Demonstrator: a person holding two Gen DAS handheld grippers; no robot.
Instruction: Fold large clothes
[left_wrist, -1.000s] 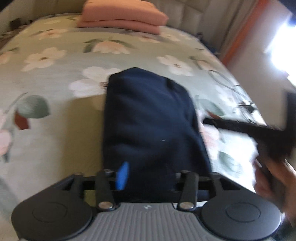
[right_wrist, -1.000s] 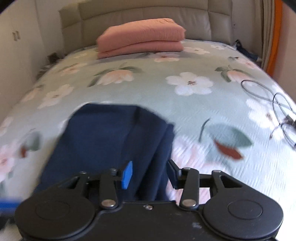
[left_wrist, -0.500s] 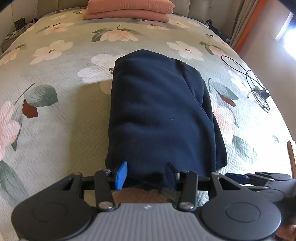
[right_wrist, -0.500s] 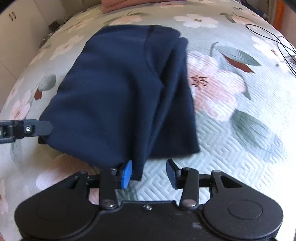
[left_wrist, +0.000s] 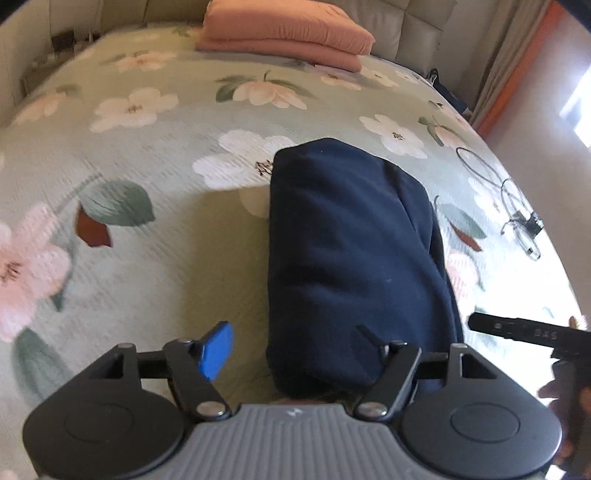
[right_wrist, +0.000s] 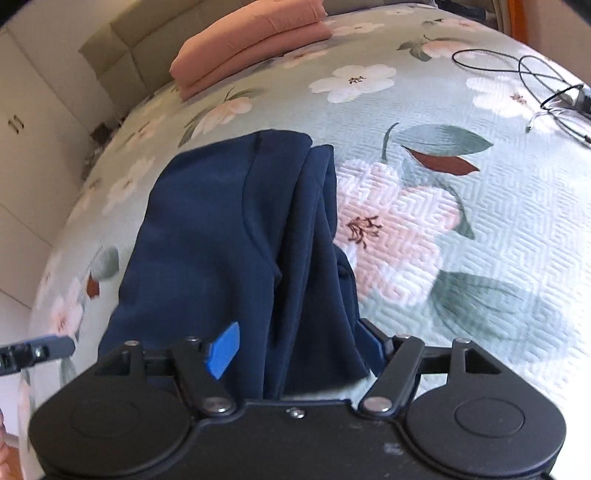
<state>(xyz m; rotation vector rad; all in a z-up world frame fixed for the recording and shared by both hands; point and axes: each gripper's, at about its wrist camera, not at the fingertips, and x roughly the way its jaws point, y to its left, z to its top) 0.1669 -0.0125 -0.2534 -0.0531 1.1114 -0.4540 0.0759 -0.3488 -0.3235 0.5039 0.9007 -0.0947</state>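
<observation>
L gripper (left_wrist: 291, 347), bottom of the left wrist view: jaws wide apart and have just been opening. Blue pad on the left finger hangs over bare bedspread; the dark right finger sits over the near end of the navy garment (left_wrist: 354, 258). The cloth's near left corner lies between the fingers, but the pads aren't pressing it, so nothing's gripped.

R gripper (right_wrist: 299, 347), bottom of the right wrist view: jaws also spread wide, also just been opening. Navy garment's near edge runs between the fingers w/ both blue pads standing off it; no hold.

Garment itself: folded into a long thick bundle lying flat on the bed, centre of the left wrist view, running from the gripper up toward mid-frame. In the right wrist view it fills centre-left, w/ several stacked fold layers showing along its right side.

Each gripper shows up in the other's view: R gripper's black finger pokes in at lower right of the left wrist view, w/ part of a hand (left_wrist: 569, 398) behind it; L gripper's finger tip sits at the far left edge of the right wrist view.

Floral bedspread (left_wrist: 147, 258) under everything. Folded pink blankets (left_wrist: 288, 33) at top centre, by the padded headboard (left_wrist: 424, 22). Black cable (left_wrist: 517, 206) coiled at right edge of the bed. White cupboards (right_wrist: 33, 129) at upper left of the right wrist view.
</observation>
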